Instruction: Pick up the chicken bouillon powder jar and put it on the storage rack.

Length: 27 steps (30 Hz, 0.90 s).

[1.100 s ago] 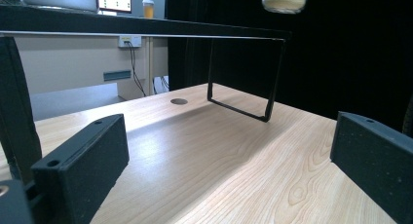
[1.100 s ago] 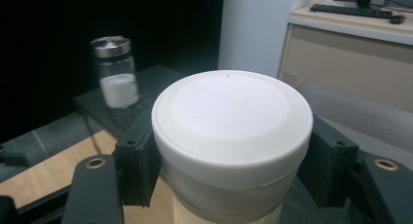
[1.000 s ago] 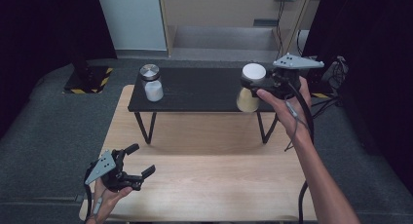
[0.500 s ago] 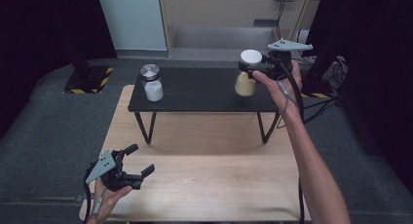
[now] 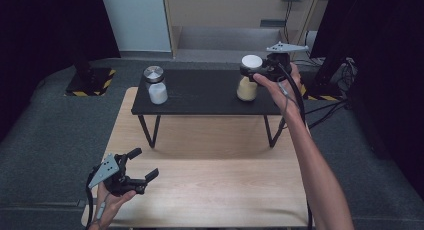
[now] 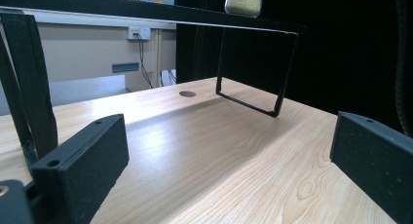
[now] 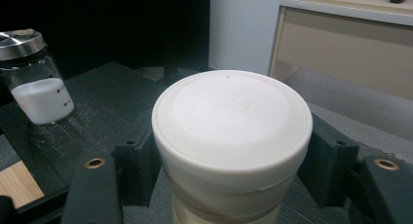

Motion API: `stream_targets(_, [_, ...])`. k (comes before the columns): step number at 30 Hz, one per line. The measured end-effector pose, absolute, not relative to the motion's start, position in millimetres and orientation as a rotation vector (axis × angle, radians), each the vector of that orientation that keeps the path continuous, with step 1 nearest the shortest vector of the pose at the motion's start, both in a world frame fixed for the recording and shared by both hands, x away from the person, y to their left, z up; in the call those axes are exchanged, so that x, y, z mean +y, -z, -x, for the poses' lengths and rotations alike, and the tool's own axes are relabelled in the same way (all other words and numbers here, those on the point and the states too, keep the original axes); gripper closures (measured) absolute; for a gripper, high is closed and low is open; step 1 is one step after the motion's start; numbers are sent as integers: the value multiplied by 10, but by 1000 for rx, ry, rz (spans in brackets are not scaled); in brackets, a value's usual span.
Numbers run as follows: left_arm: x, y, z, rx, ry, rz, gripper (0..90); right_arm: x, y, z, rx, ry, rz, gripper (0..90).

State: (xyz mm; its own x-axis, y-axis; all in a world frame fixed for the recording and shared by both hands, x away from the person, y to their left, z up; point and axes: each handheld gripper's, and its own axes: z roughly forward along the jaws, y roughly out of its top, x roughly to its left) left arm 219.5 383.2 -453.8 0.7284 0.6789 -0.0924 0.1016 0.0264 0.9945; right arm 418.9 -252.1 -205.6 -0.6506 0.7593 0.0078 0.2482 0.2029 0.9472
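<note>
A jar of yellowish grains with a white lid (image 5: 247,90) is at the right part of the black shelf (image 5: 200,95). My right gripper (image 5: 251,69) is shut on its lid, one jaw on each side. In the right gripper view the white lid (image 7: 231,117) sits between the black pads (image 7: 139,160), and my right gripper (image 7: 231,158) reaches over the shelf top. My left gripper (image 5: 144,163) is held open low over the wooden table's front left. In the left gripper view my left gripper (image 6: 234,156) has nothing between its jaws, and the jar's base (image 6: 243,1) shows on the shelf above.
A glass jar of white powder with a metal lid (image 5: 156,85) stands on the left part of the shelf, also the glass jar (image 7: 36,83) left of the held one. The shelf's wire legs (image 6: 253,97) rest on the wooden table (image 5: 210,180). Dark floor surrounds the table.
My right gripper has moved left along the shelf with the white-lidded jar in it. The left gripper has stayed in place.
</note>
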Motion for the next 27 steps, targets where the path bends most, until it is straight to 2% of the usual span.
stream_targets(3, [3827,4533,-2200,663,-499,-1506,0,-2553,2124,-4152,1965,-1508,-926,288])
stream_targets(6, [3834,4533,-2190,662,-502,-1498,0,-2583,2136,-4133,1954,-1532,-930,138])
stream_targets(10, [3837,4532,-2190,660,-502,-1494,0,-2644,2162,-4033,1879,-1568,-960,62])
stream_targets(27, [3823,4519,-2201,632,-492,-1498,0,-3073,1841,-3353,1835,-1650,-811,64])
